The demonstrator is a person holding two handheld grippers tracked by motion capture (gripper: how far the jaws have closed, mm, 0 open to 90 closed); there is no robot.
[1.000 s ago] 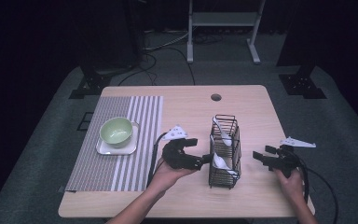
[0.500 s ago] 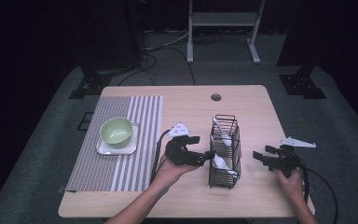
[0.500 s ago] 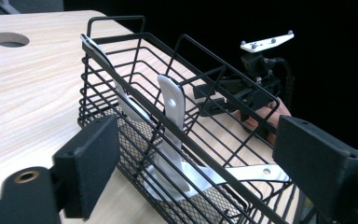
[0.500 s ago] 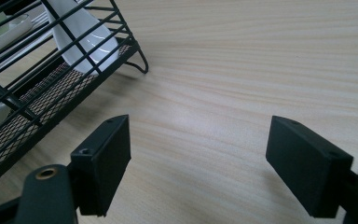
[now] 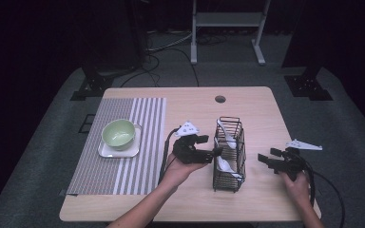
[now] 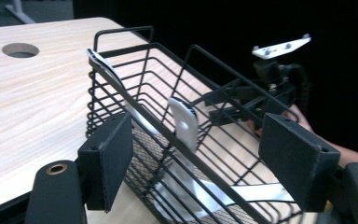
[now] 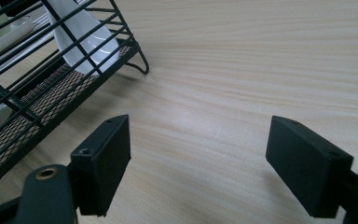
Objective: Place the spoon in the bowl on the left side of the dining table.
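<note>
Two white spoons (image 5: 226, 137) in one wire basket (image 5: 229, 178); left claw (image 6: 196, 163) closing astride its rim, right claw (image 7: 198, 163) spread.

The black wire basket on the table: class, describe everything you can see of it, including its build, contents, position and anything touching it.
The black wire basket is a tall, narrow rack of thin dark metal rods with a fine mesh floor and small wire feet. It stands upright on the wooden table, right of the striped mat. White spoons lean inside it, handles poking toward the rim. The left gripper is at its near side, jaws apart astride the top rim, not pressing on it. The right gripper waits apart, open.
</note>
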